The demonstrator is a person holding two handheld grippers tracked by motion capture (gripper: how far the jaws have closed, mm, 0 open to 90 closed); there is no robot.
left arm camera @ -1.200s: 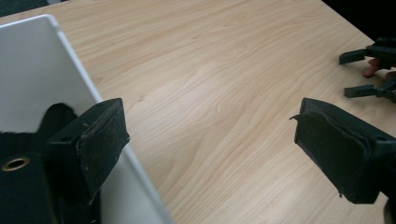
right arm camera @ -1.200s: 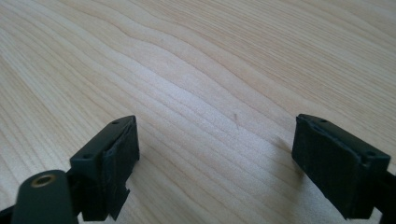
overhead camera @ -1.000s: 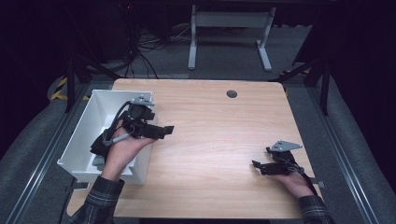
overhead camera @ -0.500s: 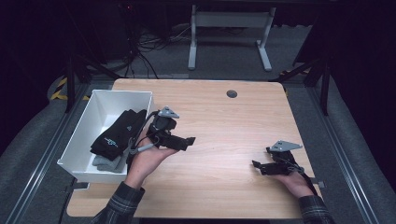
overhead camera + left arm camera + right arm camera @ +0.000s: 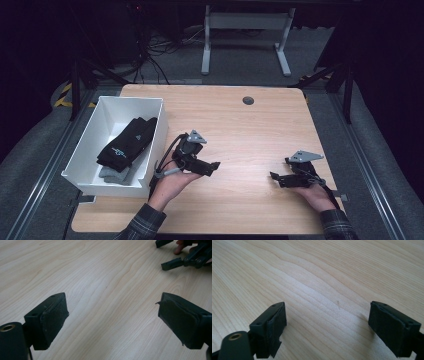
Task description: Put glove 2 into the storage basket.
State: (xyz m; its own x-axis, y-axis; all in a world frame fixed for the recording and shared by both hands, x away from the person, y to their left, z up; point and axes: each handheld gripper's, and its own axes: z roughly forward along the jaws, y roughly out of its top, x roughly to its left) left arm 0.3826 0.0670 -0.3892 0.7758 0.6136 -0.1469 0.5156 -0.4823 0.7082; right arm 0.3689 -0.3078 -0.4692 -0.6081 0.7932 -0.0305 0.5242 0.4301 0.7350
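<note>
High view: black socks (image 5: pixel 127 141) lie in the white bin (image 5: pixel 158 122) at the tabletop's (image 5: pixel 250 130) left edge; the left tool (image 5: pixel 209 169) hovers just right of the bin, the right tool (image 5: pixel 278 178) well apart from it. Left gripper view: jaws spread over bare wood, nothing between. Right gripper view: jaws likewise spread and empty.

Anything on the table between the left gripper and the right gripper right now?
Nothing: in the high view, bare wooden table runs from the left gripper to the right gripper. The left gripper view shows the same bare stretch.
</note>
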